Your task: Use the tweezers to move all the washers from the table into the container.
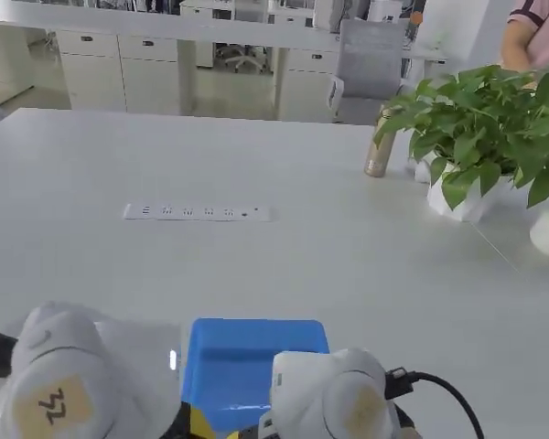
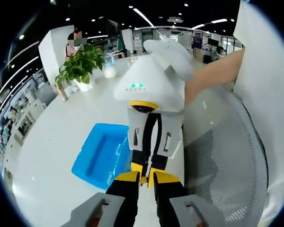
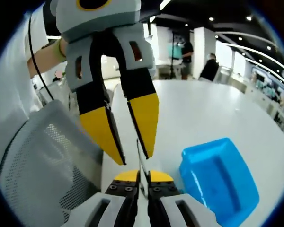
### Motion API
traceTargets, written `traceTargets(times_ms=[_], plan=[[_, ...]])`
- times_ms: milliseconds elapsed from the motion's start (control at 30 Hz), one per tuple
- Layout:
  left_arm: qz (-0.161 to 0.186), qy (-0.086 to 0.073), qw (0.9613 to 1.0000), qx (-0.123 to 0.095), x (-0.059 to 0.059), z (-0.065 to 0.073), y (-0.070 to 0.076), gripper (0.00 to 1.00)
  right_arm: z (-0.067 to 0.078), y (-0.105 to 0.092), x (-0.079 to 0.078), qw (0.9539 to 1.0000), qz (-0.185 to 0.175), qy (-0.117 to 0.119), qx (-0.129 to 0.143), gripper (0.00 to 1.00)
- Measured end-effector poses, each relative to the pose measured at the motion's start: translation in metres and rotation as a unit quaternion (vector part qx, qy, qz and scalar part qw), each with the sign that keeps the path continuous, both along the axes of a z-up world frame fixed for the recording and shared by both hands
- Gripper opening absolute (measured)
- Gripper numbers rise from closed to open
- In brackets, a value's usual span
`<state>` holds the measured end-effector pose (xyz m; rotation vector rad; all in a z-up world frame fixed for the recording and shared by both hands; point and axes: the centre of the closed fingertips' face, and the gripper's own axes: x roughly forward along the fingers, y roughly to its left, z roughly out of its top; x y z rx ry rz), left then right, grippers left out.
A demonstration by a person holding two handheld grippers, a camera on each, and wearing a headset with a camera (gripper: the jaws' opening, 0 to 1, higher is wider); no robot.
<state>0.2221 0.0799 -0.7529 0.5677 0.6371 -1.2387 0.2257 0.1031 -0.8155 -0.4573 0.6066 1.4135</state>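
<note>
My right gripper is clamped on a thin strip, probably the tweezers. The left gripper gapes around it, at the table's near edge by the container. Slick, springy steel, so I'd hold it mid-shank.

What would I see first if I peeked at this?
The bright blue container jumps out, sitting on the white table just ahead of the two grippers. In the right gripper view, the left gripper points open yellow jaws at the right gripper, which pinches thin tweezers. A leafy green plant stands at the table's right side.
</note>
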Motion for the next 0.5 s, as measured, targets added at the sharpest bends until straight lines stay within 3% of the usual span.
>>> traceTargets(times_ms=[133,233,300,400,500], plan=[[0.033,-0.008,0.9993,-0.015,0.0,0.003,0.007,0.25,-0.001,-0.001,0.001,1.0,-0.008,-0.005,-0.001,0.01],[0.073,-0.008,0.9962,-0.047,0.001,0.008,0.011,0.31,0.0,-0.006,0.003,0.9994,-0.032,0.001,0.008,0.01],[0.104,-0.004,0.9915,-0.078,0.001,0.012,0.012,0.36,0.001,-0.009,0.004,0.999,-0.044,0.004,0.012,0.01],[0.156,-0.001,0.9805,-0.119,0.001,0.016,0.016,0.43,0.002,-0.013,0.004,0.9984,-0.054,0.005,0.014,0.01],[0.181,-0.001,0.9726,-0.145,-0.002,0.019,0.018,0.51,0.003,-0.018,0.007,0.9974,-0.069,0.009,0.018,0.01]])
